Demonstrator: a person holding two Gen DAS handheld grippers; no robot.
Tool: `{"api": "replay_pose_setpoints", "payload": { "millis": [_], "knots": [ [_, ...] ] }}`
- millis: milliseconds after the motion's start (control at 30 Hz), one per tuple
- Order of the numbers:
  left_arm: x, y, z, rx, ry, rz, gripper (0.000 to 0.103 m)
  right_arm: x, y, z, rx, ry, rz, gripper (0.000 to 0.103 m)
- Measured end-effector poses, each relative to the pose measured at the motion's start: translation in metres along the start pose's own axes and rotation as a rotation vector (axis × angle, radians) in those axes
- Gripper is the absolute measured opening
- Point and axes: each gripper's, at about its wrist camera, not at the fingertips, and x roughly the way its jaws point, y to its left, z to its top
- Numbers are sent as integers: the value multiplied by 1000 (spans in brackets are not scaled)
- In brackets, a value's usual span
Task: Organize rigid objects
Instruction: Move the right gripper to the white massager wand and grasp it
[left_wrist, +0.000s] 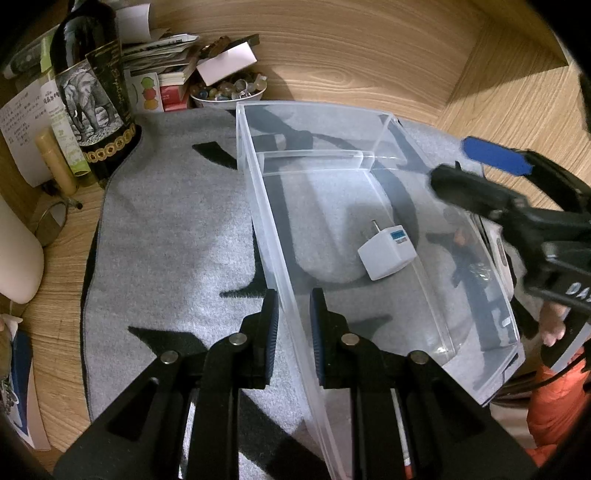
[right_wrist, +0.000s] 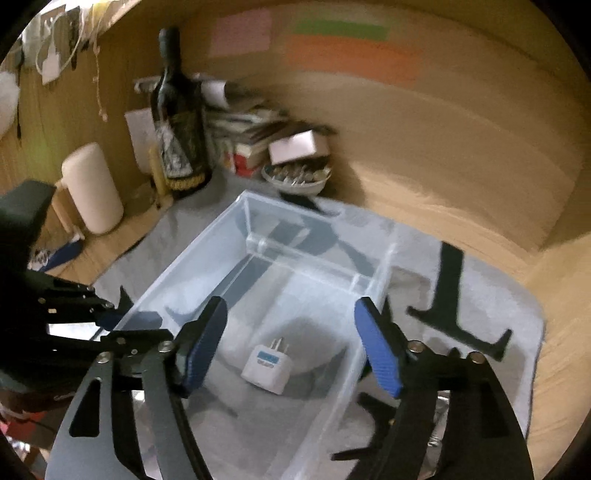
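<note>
At the far left of your desk stands a dark wine bottle (left_wrist: 90, 92) with an elephant label, beside a stack of papers and books (left_wrist: 162, 59) and a small bowl (left_wrist: 227, 96) of stones. A grey mat (left_wrist: 166, 229) covers the wood in front of them. Your left gripper (left_wrist: 293, 314) straddles the near left wall of the clear plastic bin (left_wrist: 258, 173), one finger outside and one inside; the jaws stand a little apart, and you cannot tell whether the pads press the wall. The bin rests on the mat, with a low clear divider across its far end. The white charger plug (left_wrist: 388, 254) lies loose on the bin floor, in the larger near compartment, prongs pointing away. Your right gripper (right_wrist: 295, 347) hovers over the bin, jaws wide apart and holding nothing, with the plug showing between its fingers.
</note>
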Motion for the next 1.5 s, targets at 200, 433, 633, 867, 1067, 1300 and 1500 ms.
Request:
{"api": "replay_pose_setpoints", "payload": {
  "millis": [200, 433, 633, 867, 1067, 1300, 1500],
  "knots": [
    [0, -3, 0, 8, 0, 14, 16, -26, -23, -9, 44, -57, -47, 82],
    [0, -8, 0, 11, -5, 24, 16, -55, -66, -37, 157, -104, -128, 85],
    [1, -8, 1, 11, -5, 25, 16, -60, -95, -68, 242, -66, -192, 85],
    [1, -9, 2, 9, -6, 23, 16, -47, -116, -105, 297, 17, -269, 85],
    [0, -9, 2, 8, -8, 22, 16, -23, -144, -124, 380, 109, -291, 82],
    [0, -8, 2, 2, -8, 20, 16, -6, -155, -132, 416, 179, -262, 65],
    [0, -7, 2, -2, -9, 17, 16, 1, -148, -132, 368, 182, -281, 56]
  ]
}}
